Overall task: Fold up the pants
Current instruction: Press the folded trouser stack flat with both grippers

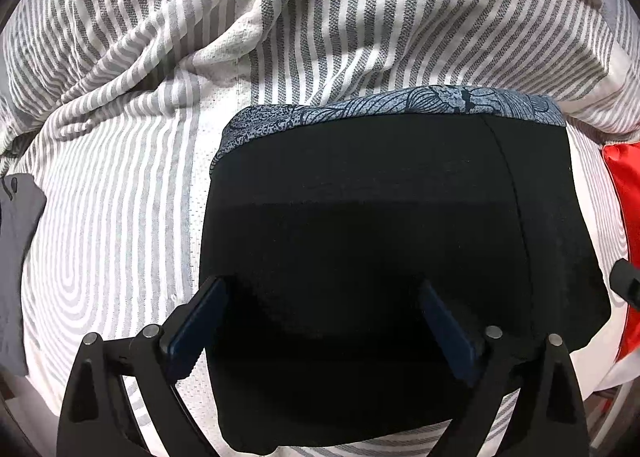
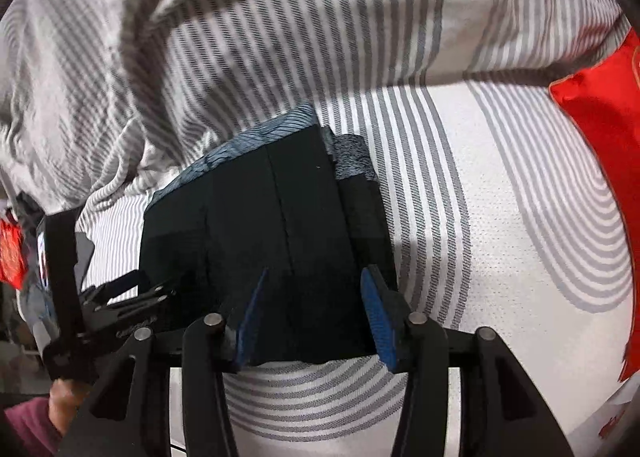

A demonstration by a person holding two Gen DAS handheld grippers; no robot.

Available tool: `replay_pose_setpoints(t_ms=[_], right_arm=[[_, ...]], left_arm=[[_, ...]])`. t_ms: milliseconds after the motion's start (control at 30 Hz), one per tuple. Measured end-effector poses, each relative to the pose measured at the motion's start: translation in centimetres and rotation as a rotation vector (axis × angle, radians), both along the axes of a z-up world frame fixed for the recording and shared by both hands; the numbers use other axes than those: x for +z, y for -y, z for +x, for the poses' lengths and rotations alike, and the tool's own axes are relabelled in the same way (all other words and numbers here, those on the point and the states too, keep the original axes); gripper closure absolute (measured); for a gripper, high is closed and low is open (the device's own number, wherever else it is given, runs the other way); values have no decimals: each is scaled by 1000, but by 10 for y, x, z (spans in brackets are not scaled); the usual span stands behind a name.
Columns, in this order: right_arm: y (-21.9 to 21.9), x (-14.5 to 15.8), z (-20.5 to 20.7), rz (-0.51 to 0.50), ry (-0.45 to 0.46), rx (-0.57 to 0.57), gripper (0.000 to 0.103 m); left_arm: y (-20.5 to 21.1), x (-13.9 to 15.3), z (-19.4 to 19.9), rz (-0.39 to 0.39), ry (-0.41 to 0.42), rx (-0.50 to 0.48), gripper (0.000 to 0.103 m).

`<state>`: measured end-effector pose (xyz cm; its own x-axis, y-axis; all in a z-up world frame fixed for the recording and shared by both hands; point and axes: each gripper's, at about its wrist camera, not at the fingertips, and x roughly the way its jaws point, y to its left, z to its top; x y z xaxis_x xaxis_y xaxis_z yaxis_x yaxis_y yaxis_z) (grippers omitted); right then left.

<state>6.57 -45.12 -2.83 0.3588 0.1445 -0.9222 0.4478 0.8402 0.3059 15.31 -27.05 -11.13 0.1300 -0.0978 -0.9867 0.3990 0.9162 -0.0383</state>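
Observation:
The black pants lie folded into a compact block on the striped bed, with a blue-grey patterned waistband along the far edge. My left gripper is open just above the near part of the pants, its blue pads spread wide with nothing between them. In the right wrist view the same folded pants show stacked layers at their right side. My right gripper is open over the near right edge of the pants. The left gripper shows at the pants' left side.
A grey-and-white striped sheet covers the bed, and a rumpled striped blanket lies beyond the pants. A red item lies to the right. A grey garment sits at the left edge.

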Motion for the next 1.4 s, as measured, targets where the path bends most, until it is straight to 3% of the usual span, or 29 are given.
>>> replay_pose_setpoints(t_ms=[300,467,900,1400], right_arm=[[-11,-20,1,36,-49,18,67],[-14,-38,3,24,-86,48,67],[-10,-45,8,33,-72,47,65],[-16,-43,12,48,-55,51,49]], left_arm=[[0,0,0,3,0,-8,6],[1,-4,2,10,-1,-17,1],[7,-9,6,16,-11,-30,1],[1,-12,6,2,-8,-22,1]])
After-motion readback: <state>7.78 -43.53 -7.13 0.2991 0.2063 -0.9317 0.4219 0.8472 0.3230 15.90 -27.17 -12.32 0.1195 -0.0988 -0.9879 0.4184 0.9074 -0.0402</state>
